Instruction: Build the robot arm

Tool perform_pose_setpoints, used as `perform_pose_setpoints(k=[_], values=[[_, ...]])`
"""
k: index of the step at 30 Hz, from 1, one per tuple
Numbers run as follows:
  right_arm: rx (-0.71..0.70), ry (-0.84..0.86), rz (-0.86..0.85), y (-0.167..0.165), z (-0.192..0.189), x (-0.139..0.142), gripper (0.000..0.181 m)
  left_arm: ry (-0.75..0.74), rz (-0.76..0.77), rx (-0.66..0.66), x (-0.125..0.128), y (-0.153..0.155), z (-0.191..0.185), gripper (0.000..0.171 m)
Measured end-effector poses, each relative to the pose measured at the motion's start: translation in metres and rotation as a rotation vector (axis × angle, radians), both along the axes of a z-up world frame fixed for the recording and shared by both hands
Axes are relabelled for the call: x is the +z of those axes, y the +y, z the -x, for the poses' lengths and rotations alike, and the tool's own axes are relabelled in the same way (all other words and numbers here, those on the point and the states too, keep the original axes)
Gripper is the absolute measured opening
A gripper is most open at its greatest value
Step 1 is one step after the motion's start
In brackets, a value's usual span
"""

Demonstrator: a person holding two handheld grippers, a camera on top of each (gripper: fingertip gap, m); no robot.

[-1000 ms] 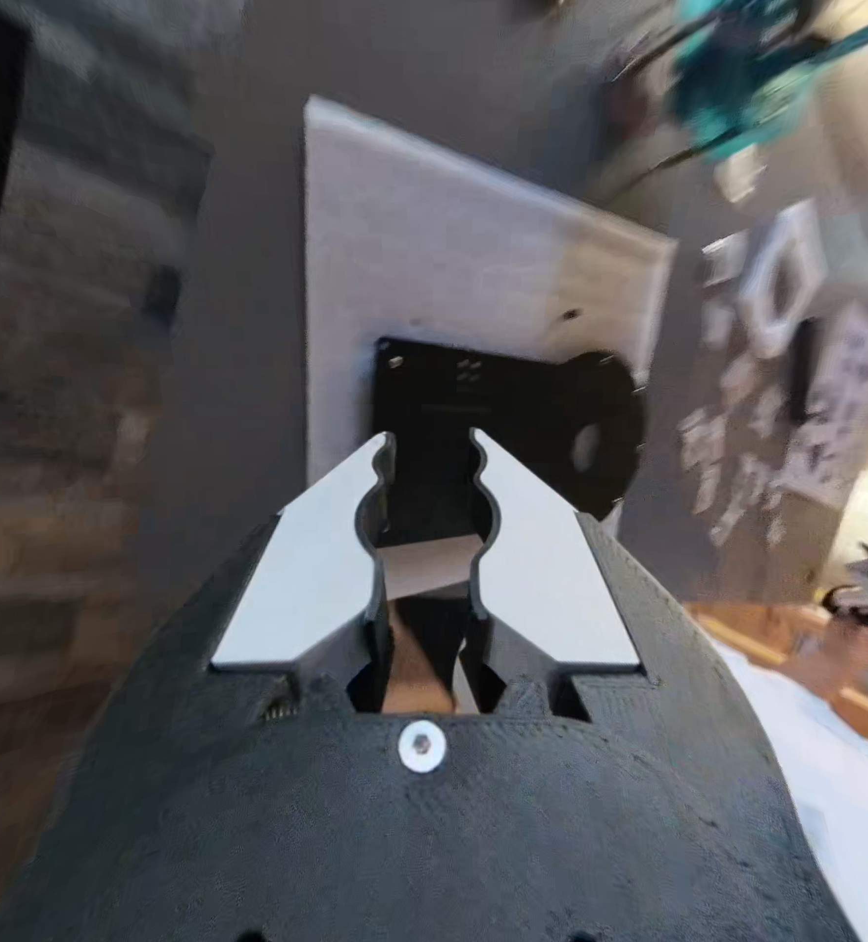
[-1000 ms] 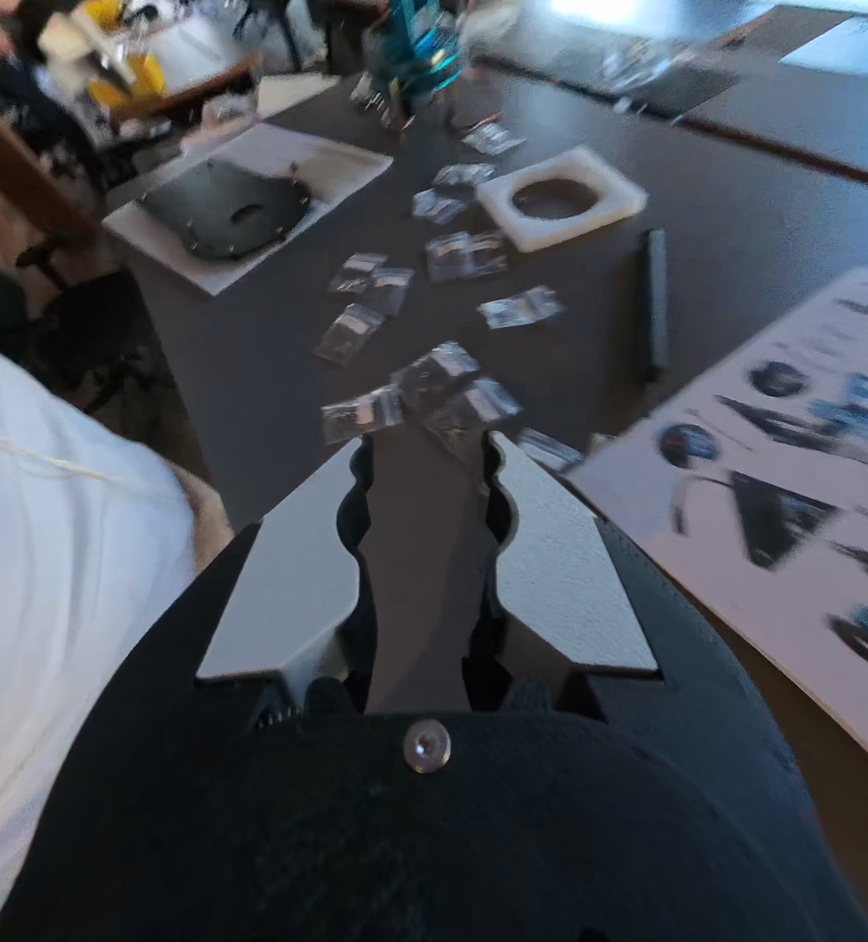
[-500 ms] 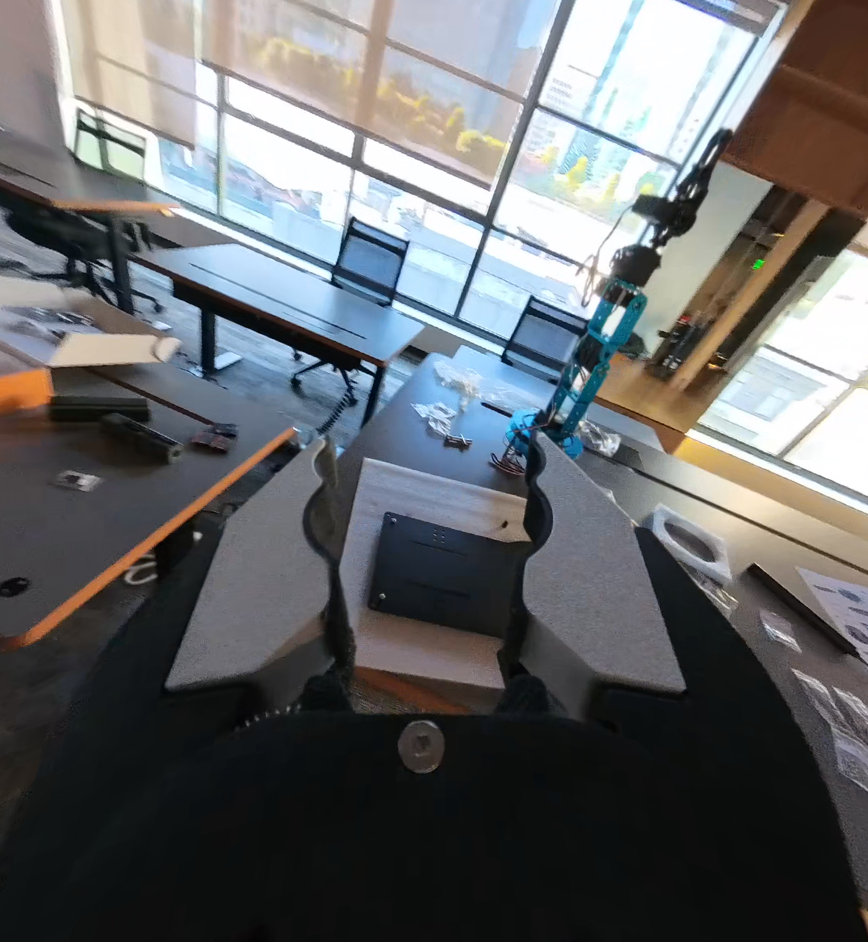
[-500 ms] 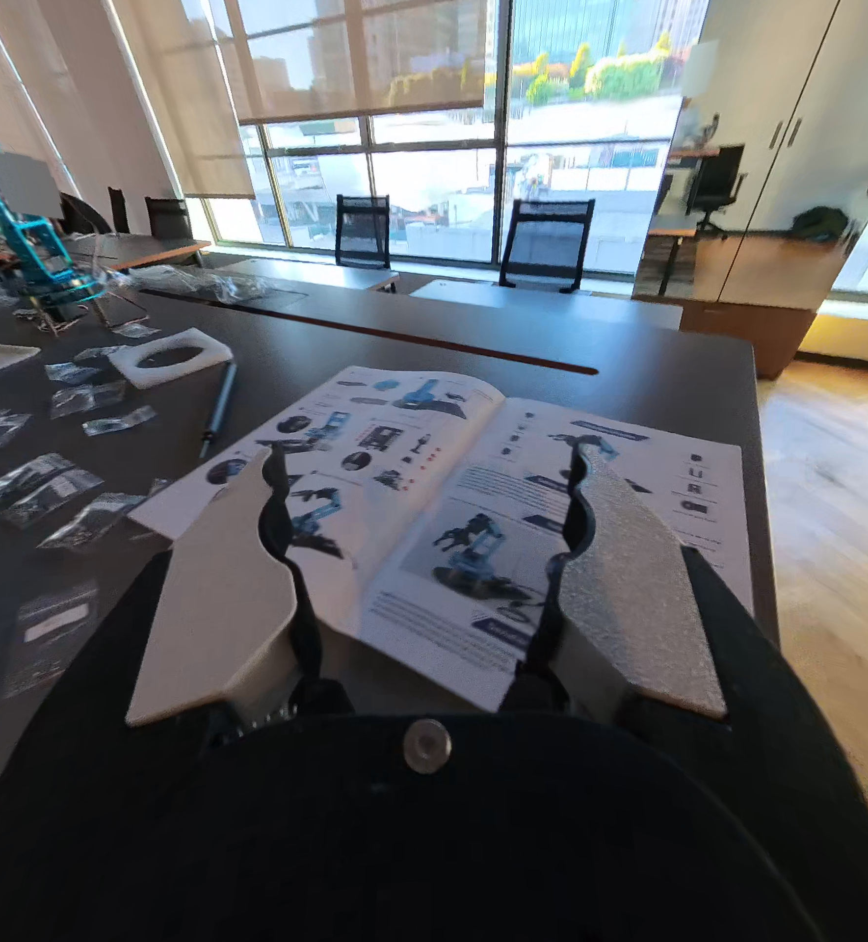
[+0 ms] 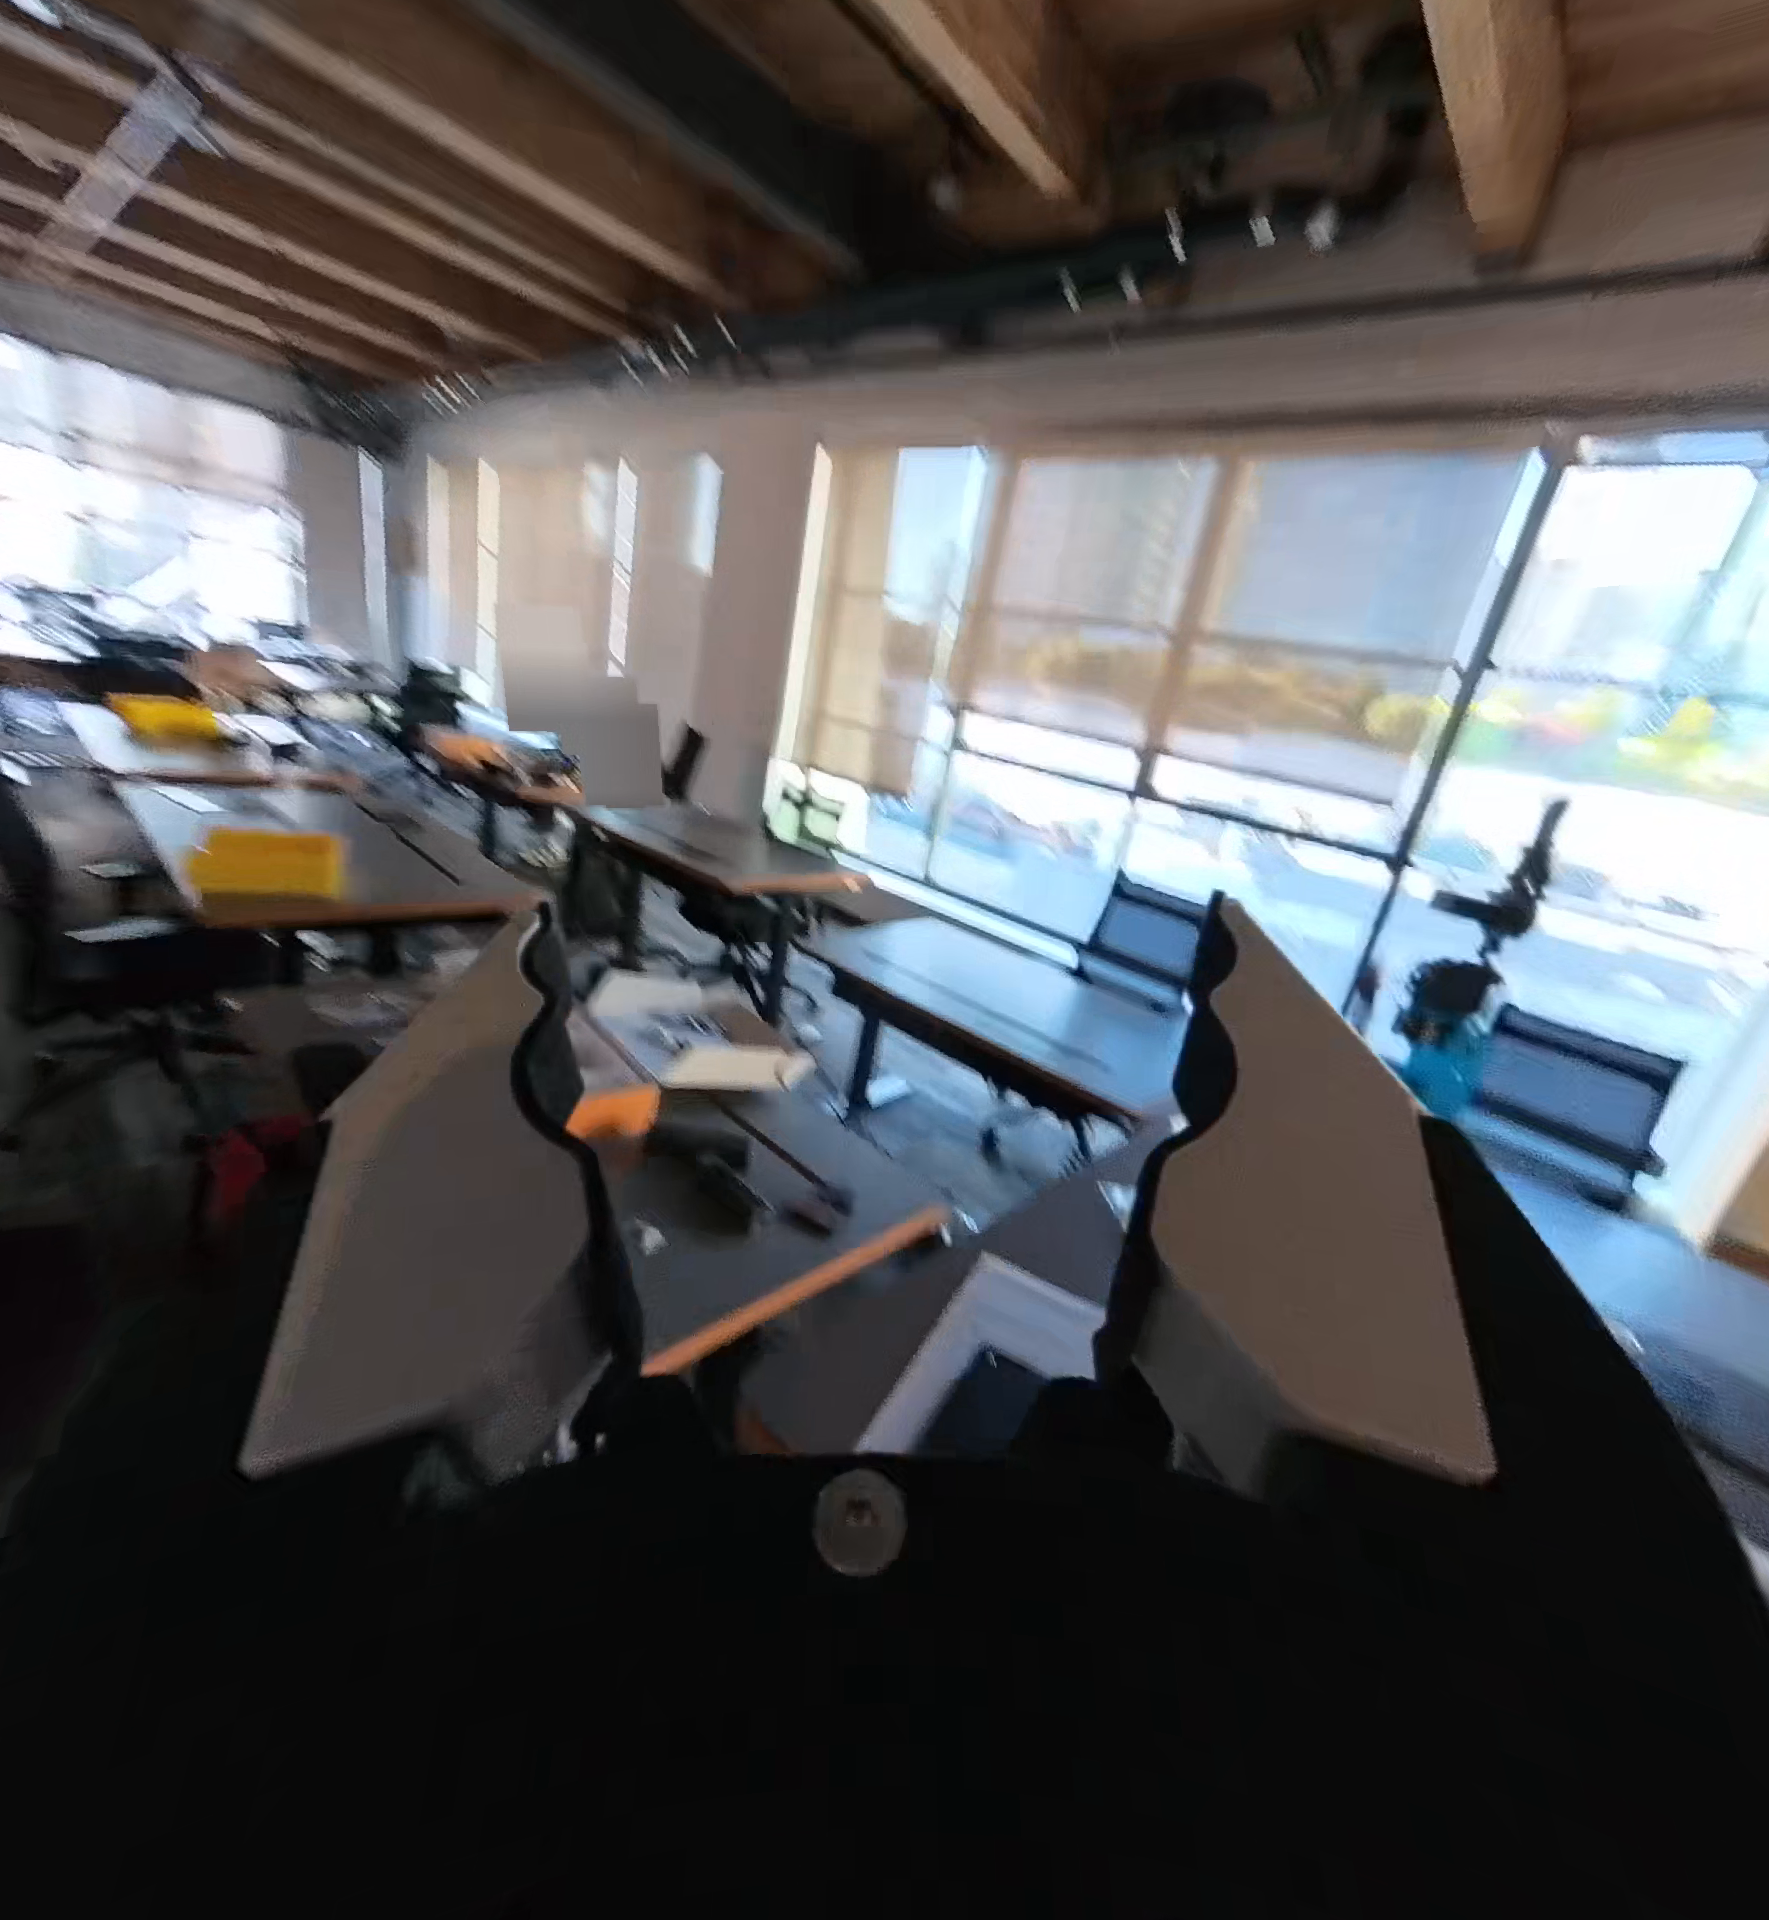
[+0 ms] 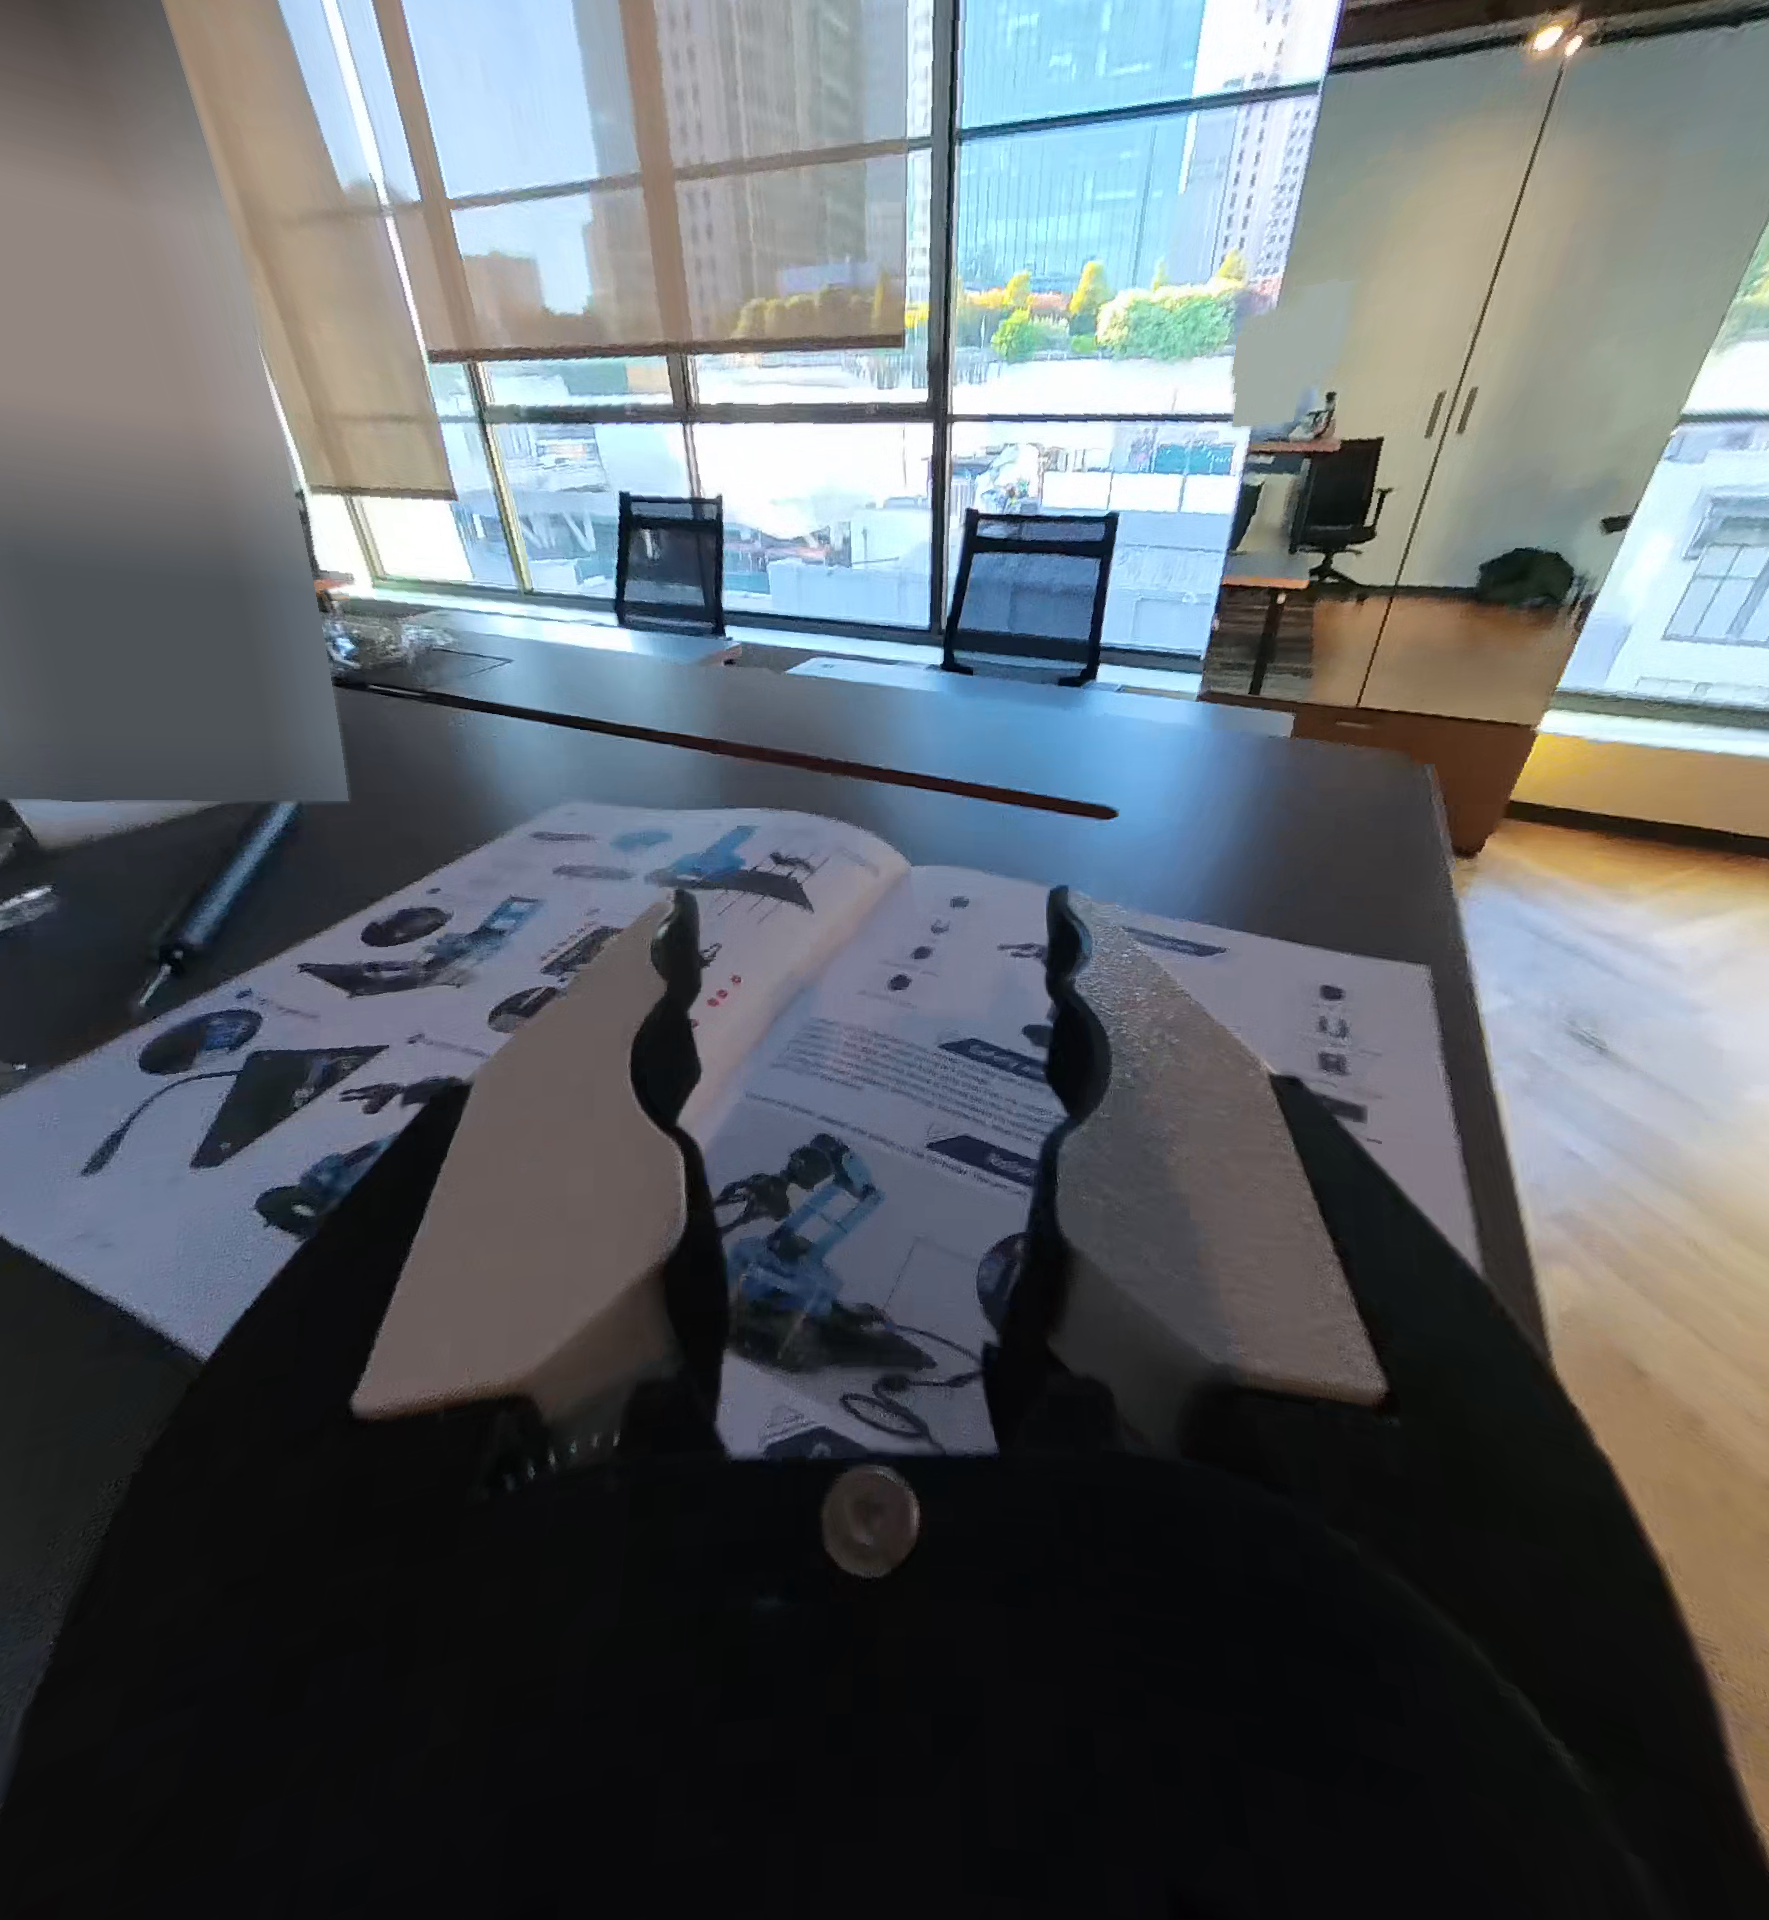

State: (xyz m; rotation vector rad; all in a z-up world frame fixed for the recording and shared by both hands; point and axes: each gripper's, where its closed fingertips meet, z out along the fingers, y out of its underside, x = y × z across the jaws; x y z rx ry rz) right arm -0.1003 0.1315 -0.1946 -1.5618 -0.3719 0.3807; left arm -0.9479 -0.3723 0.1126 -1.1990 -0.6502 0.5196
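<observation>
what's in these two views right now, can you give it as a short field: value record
left gripper: open, empty, raised and aimed across the office, blurred
nearest to left gripper: dark orange-edged table below the fingers
right gripper: open, empty, above the open booklet
booklet: lies flat on the dark table, pages showing pictures of a blue robot arm
beside booklet: dark pen-like tool to its left
background: two black chairs at the windows

The right hand-held gripper (image 6: 867,914) hangs parted and empty above an open illustrated booklet (image 6: 838,1039) lying flat on the dark counter (image 6: 1223,821).
</observation>
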Motion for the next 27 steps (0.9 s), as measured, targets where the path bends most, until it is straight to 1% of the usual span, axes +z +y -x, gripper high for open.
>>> perform_pose_setpoints(k=[2, 7, 10, 13, 18, 20, 22, 27], values=[[0.037, 0.039, 0.036, 0.000, 0.007, -0.003, 0.064, 0.026, -0.061, 0.071, 0.010, -0.013, -0.008, 0.116], [0.013, -0.001, 0.110, 0.005, 0.003, -0.020, 0.060, -0.098, -0.110, 0.143, -0.006, -0.028, -0.010, 0.124], [0.006, 0.032, 0.150, 0.004, 0.001, -0.024, 0.057, -0.113, -0.165, 0.209, -0.005, -0.042, -0.011, 0.124], [-0.030, -0.014, 0.159, 0.006, -0.004, -0.028, 0.053, -0.148, -0.153, 0.287, -0.006, -0.055, -0.008, 0.124], [-0.103, -0.071, 0.148, 0.008, -0.019, -0.028, 0.044, -0.150, -0.157, 0.397, 0.000, -0.074, -0.006, 0.121], [-0.144, -0.078, 0.148, 0.010, -0.026, -0.028, 0.041, -0.157, -0.126, 0.426, -0.004, -0.079, -0.005, 0.120], [-0.154, -0.073, 0.149, 0.010, -0.027, -0.027, 0.040, -0.157, -0.118, 0.442, -0.007, -0.083, -0.006, 0.118], [-0.134, -0.037, 0.111, 0.008, -0.026, -0.018, 0.040, -0.174, -0.227, 0.479, -0.014, -0.108, -0.008, 0.110]])
